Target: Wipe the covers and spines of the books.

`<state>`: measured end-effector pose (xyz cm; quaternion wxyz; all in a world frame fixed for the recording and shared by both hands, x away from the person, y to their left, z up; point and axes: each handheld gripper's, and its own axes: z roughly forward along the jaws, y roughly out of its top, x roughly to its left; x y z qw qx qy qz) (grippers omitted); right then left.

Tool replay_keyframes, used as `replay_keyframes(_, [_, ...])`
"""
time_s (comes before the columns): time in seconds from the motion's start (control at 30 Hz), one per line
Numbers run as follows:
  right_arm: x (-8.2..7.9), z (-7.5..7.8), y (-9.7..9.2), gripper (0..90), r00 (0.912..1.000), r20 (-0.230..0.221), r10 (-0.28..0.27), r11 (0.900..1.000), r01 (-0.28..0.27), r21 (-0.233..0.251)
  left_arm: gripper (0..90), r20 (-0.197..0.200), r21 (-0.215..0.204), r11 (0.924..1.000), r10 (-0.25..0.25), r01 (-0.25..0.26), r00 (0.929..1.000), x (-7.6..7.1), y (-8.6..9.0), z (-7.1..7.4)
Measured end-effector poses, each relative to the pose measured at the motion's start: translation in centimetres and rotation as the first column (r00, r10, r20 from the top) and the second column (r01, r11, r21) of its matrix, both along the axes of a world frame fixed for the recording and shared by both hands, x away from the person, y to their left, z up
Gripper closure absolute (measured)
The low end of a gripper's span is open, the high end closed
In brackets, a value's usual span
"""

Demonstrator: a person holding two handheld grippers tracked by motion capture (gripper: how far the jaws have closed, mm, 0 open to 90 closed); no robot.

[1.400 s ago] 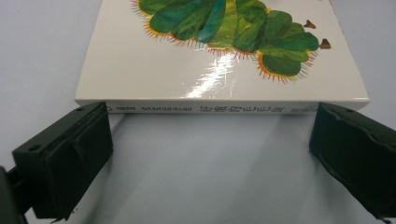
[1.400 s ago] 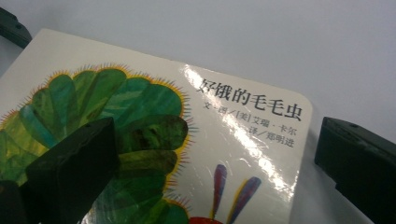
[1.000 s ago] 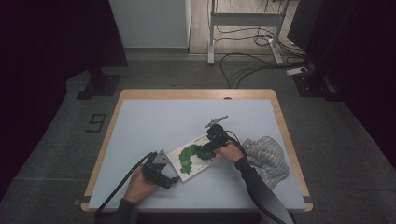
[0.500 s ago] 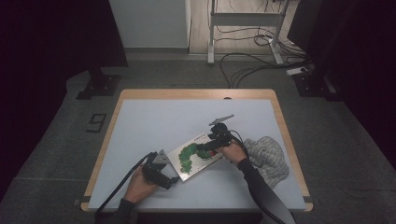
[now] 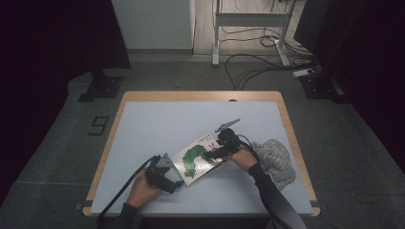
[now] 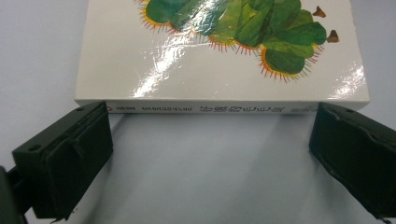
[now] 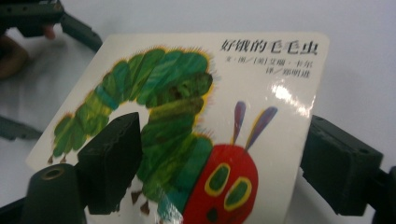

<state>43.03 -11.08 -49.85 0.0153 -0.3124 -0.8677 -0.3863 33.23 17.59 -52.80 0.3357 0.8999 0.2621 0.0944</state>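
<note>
A white board book (image 5: 193, 160) with a green caterpillar on its cover (image 7: 187, 116) lies slantwise on the table (image 5: 157, 124). My left gripper (image 5: 175, 180) rests at the book's near left end. Its jaws stand wide open (image 6: 210, 158), facing the spine (image 6: 201, 109), with bare table between them. My right gripper (image 5: 215, 153) is at the book's right end. One of its jaws hangs over the cover and the other sits just off the book's edge (image 7: 219, 154). These jaws have just been closing with the book's end between them, and no pad visibly presses on it.
A grey striped cloth (image 5: 277, 157) lies crumpled at the table's right side, just beyond my right hand. In the right gripper view my left hand (image 7: 11, 53) shows past the book's far corner. A cable (image 5: 124, 191) trails off the table's front edge.
My right hand has edged slightly to the right at the book's end. The book and my left gripper have stayed where they were.
</note>
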Motion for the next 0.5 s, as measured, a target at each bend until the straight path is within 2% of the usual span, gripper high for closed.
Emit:
replay_keyframes(0.17, [-0.6,0.3,-0.3,21.2,0.9974,0.009,0.071,0.9971,-0.071,-0.025,0.0,0.000,-0.002,1.0000,0.002,-0.002,1.0000,0.0,0.0,0.0])
replay_keyframes(0.33, [-0.9,0.6,-0.8,28.7,0.9955,0.019,0.093,0.9953,-0.092,-0.028,0.0,-0.002,-0.002,1.0000,0.001,-0.001,1.0000,0.0,0.0,0.0])
replay_keyframes(0.5, [-1.1,0.6,-1.1,31.5,0.9946,0.030,0.099,0.9943,-0.098,-0.042,0.0,-0.007,-0.002,1.0000,0.002,-0.002,1.0000,0.0,0.1,0.0])
